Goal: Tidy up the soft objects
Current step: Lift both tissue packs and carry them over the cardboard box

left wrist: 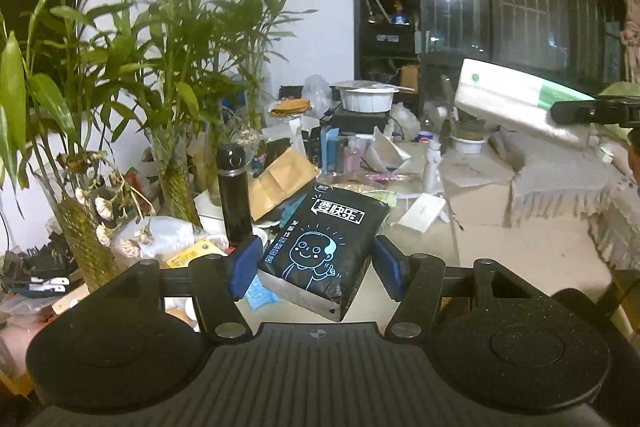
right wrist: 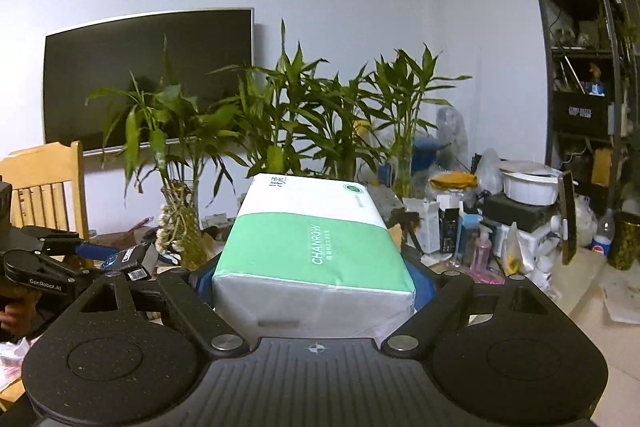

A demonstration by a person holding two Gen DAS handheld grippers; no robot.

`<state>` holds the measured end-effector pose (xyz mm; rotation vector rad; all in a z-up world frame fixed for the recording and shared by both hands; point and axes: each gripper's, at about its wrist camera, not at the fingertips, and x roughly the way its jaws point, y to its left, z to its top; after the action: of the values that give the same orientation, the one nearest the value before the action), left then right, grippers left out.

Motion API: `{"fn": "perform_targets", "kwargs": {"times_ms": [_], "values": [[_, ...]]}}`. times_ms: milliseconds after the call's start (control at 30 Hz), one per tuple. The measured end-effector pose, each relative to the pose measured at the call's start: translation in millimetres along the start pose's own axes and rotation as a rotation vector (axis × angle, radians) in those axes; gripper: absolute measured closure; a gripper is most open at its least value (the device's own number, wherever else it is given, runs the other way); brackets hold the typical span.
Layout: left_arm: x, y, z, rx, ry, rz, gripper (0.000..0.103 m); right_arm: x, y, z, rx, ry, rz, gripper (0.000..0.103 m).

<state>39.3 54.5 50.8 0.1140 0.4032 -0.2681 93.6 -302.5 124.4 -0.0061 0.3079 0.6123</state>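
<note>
Clearly "CHANROW" on green-white tissue pack (right wrist: 312, 247); black pack (left wrist: 326, 247) Chinese-lettered.

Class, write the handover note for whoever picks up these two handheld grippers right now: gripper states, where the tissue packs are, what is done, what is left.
Left gripper: shut on the black tissue pack, held in the air over the cluttered table.
Right gripper: shut on the green-and-white tissue pack, also held up clear of the table.
Done: both packs picked up.
Left: set both down together in a tidy spot; no destination shows yet. Mind the black flask and the plants near the left gripper.
</note>
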Motion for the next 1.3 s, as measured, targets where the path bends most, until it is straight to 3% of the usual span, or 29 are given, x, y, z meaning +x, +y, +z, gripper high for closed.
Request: {"fn": "perform_targets", "kwargs": {"times_ms": [233, 567, 667, 700, 833, 1300], "values": [[-9, -12, -13, 0.036, 0.030, -0.019, 0.043, -18, 9, -19, -0.006, 0.012, 0.023, 0.015], [7, -42, -47, 0.126, 0.103, -0.059, 0.042, -9, 14, -57, 0.041, 0.060, 0.058, 0.015], [13, -49, -58, 0.178, 0.107, -0.105, 0.032, -6, 13, -64, 0.057, 0.070, 0.066, 0.015], [15, -52, -61, 0.193, 0.113, -0.110, 0.022, -5, 13, -66, 0.064, 0.074, 0.069, 0.015], [14, -57, -72, 0.223, 0.115, -0.134, 0.020, 0, 14, -73, 0.072, 0.090, 0.079, 0.015], [-17, -39, -87, 0.087, 0.121, -0.100, 0.020, 6, 33, -100, 0.060, 0.155, 0.169, 0.015]]}}
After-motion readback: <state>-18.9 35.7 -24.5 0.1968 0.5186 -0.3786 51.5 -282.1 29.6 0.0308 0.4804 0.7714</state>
